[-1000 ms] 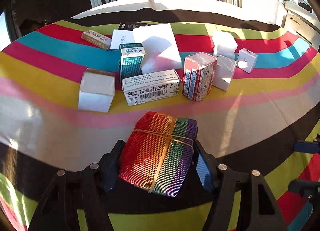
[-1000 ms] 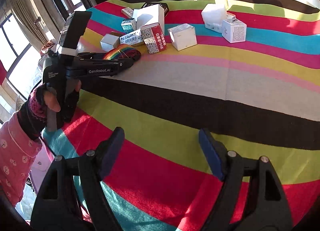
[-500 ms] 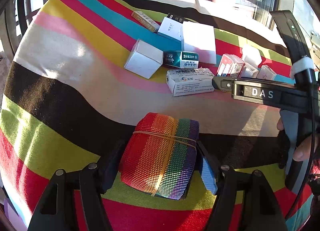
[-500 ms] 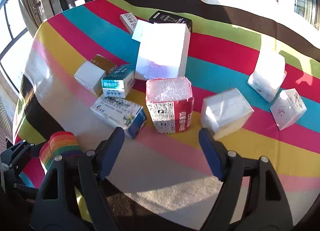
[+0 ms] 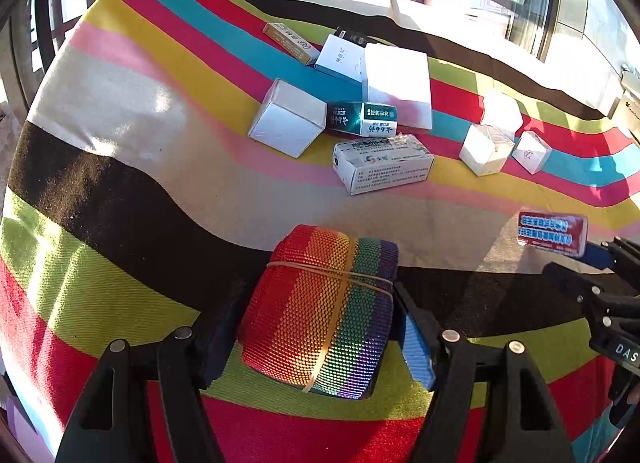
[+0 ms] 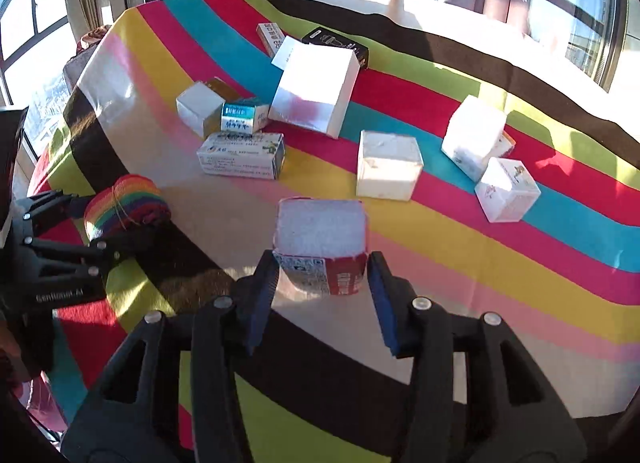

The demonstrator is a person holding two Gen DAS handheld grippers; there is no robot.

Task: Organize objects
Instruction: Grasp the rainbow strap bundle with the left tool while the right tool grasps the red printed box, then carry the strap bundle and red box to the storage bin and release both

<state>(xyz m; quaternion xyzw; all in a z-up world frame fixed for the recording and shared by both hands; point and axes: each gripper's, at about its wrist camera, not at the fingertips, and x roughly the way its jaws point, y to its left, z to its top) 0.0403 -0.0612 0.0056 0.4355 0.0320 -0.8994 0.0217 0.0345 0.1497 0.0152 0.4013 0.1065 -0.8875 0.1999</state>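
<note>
A rolled rainbow strap (image 5: 320, 311) bound with a rubber band sits between the pads of my left gripper (image 5: 316, 303), which is shut on it just above the striped tablecloth (image 5: 120, 191). My right gripper (image 6: 322, 271) has its jaws closing on a red-and-white wrapped pack (image 6: 320, 227). Both blue pads touch the pack's sides. The pack (image 5: 552, 233) hangs at the right gripper's (image 5: 596, 255) tip, away from the group of boxes. In the right wrist view the left gripper (image 6: 106, 219) and the strap roll (image 6: 124, 207) are at the far left.
Several boxes stand mid-table: a white cube (image 5: 288, 119), a green carton (image 5: 362, 119), a long white medicine box (image 5: 384, 163), a large white box (image 5: 396, 83) and small white boxes (image 5: 486, 149) to the right. The table's edge curves away on the left. Windows lie behind.
My right gripper swung over to the boxes, closed on the red-and-white pack and drew it out of the group toward me. The left gripper kept hold of the strap roll.
</note>
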